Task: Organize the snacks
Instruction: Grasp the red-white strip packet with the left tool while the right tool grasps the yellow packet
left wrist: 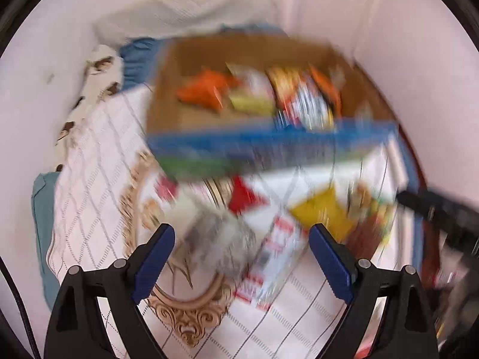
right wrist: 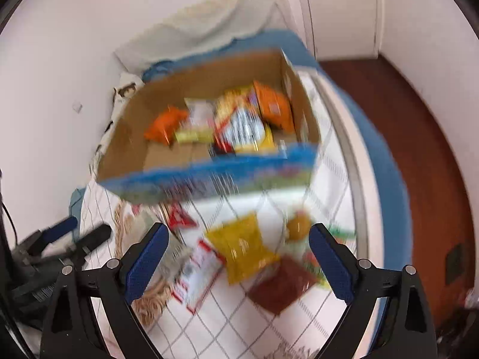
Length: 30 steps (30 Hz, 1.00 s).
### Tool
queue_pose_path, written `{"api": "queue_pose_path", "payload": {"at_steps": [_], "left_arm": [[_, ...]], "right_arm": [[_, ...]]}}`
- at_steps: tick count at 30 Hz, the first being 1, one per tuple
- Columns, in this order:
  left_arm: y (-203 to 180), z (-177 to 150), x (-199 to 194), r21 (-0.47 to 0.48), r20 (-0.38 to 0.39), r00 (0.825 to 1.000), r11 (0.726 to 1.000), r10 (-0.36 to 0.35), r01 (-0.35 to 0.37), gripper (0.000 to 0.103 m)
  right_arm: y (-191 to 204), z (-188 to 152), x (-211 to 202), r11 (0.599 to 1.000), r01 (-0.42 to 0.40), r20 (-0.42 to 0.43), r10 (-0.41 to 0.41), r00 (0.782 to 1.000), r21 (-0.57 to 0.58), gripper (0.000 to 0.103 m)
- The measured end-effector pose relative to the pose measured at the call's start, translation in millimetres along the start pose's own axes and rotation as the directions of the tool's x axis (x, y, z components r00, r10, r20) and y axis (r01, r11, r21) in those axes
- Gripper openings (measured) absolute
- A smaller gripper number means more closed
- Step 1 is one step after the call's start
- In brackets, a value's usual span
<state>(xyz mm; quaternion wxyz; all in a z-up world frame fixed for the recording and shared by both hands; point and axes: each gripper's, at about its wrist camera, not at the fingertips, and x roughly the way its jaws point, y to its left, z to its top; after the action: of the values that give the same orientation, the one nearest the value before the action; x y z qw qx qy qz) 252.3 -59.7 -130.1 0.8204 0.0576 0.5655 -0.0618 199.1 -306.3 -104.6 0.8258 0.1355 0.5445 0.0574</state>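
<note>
Snacks lie loose nearest me on the checked cloth (right wrist: 239, 323): a yellow packet (right wrist: 242, 246), a dark red packet (right wrist: 281, 284) touching its near edge, and a red-and-white wrapper (right wrist: 194, 272) to their left. My left gripper (left wrist: 242, 243) and right gripper (right wrist: 239, 242) both hover above them, jaws spread wide, nothing between them. Farther off sits the cardboard box (right wrist: 131, 137) with a blue front, holding an orange packet (right wrist: 164, 125) and several more, blurred. Beyond it, a pale wall (right wrist: 60, 59).
</note>
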Motion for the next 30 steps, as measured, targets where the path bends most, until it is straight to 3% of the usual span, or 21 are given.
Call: {"api": "queue_pose_path", "payload": {"at_steps": [1,7,11,13,14,16,19,21,24,26,30], "left_arm": [[-8,-8,13,0.036,-0.033,0.999,0.999,0.010,-0.008,0.092],[-47,-37,92,0.196,-0.220,0.975,0.981,0.027,0.017,0.092],[-59,-42,124,0.214,-0.288,0.957,0.977,0.043,0.020,0.079],[-62,-41,130,0.196,-0.300,0.954,0.980,0.018,0.043,0.061],[-61,-40,132,0.169,-0.304,0.953,0.985,0.017,0.036,0.055],[-56,-38,132,0.119,-0.305,0.952,0.992,0.003,0.035,0.053],[-32,-40,128,-0.050,-0.319,0.947,0.998,-0.043,0.028,0.052],[-8,-50,128,-0.234,-0.339,0.936,0.972,-0.098,0.017,0.052],[15,-69,131,-0.404,-0.350,0.920,0.915,-0.174,0.019,0.052],[17,-75,132,-0.422,-0.349,0.915,0.906,-0.202,0.040,0.053],[10,-73,138,-0.332,-0.383,0.898,0.939,-0.219,0.088,0.062]], "right_arm": [[-6,-7,6,1.000,0.007,-0.013,-0.007,1.000,0.005,0.078],[-33,-35,13,0.999,0.043,-0.026,-0.043,0.999,0.020,0.075],[-48,-48,22,0.998,0.040,-0.065,-0.037,0.997,0.041,0.075],[-53,-51,26,0.998,0.031,-0.079,-0.027,0.997,0.051,0.075],[-53,-52,28,0.998,0.030,-0.081,-0.026,0.996,0.048,0.075],[-54,-49,32,0.999,0.026,-0.082,-0.022,0.996,0.041,0.075],[-46,-41,40,1.000,0.019,-0.088,-0.018,0.996,0.005,0.075],[-37,-34,50,0.999,0.010,-0.107,-0.013,0.994,-0.031,0.075],[-19,-19,72,0.995,-0.001,-0.129,-0.012,0.992,-0.100,0.075],[-4,-9,92,0.988,-0.006,-0.153,-0.017,0.988,-0.153,0.075],[18,1,141,0.968,-0.048,-0.274,-0.022,0.962,-0.245,0.075]]}}
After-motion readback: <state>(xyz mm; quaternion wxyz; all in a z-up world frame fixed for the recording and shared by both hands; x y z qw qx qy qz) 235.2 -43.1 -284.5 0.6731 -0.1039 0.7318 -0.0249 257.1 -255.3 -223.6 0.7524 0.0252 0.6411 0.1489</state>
